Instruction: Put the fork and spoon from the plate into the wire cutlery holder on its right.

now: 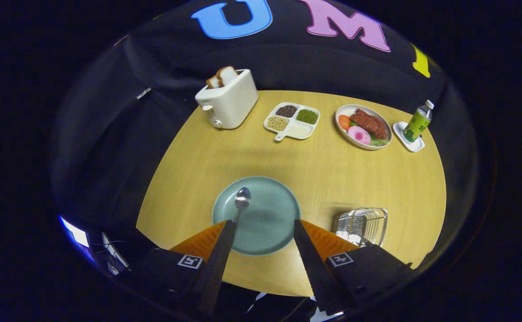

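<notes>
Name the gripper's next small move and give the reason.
Probably shift the gripper sideways to centre on the spoon, then lower. Its fingers are open above the green plate, and the spoon's handle runs under one finger rather than between them. The wire cutlery holder stands beside the plate.

We are looking at a staged dining set inside a booth: a round wooden table [332, 179] is standing against black cloth, carrying a toaster [228, 100], a food plate [363, 126] and a bottle [418, 121].
</notes>
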Demonstrator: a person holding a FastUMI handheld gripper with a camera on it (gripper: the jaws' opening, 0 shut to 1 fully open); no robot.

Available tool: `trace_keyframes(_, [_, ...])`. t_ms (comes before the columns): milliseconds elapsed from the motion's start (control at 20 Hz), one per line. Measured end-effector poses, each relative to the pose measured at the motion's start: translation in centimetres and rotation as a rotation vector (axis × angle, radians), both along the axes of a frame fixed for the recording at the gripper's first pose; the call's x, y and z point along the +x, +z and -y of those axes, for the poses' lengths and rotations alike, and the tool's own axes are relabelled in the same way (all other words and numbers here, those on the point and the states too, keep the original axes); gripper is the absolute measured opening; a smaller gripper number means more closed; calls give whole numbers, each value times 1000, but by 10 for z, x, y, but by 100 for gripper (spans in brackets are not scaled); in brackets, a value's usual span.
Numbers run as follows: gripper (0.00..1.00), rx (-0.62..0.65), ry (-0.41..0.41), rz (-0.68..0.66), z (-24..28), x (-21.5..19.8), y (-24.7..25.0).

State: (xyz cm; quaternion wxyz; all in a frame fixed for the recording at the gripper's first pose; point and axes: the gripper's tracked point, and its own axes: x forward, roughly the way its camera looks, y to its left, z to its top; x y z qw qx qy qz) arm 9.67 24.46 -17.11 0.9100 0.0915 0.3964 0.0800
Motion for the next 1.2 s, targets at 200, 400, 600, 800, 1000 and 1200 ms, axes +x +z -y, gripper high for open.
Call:
trace_keyframes(200, [84, -15, 66, -56, -49, 5, -44])
trace_keyframes(400, [81, -60, 77, -119, -65, 17, -86])
trace_keyframes(600, [80, -105, 90, -174, -73, 24, -119])
trace_keyframes(800, [76, -96, 65, -226, -77, 29, -139])
trace_keyframes(1000, [34, -126, 18, -313, -65, 21, -162])
trace_keyframes(1200, [11, -128, -7, -298, -57, 26, -157])
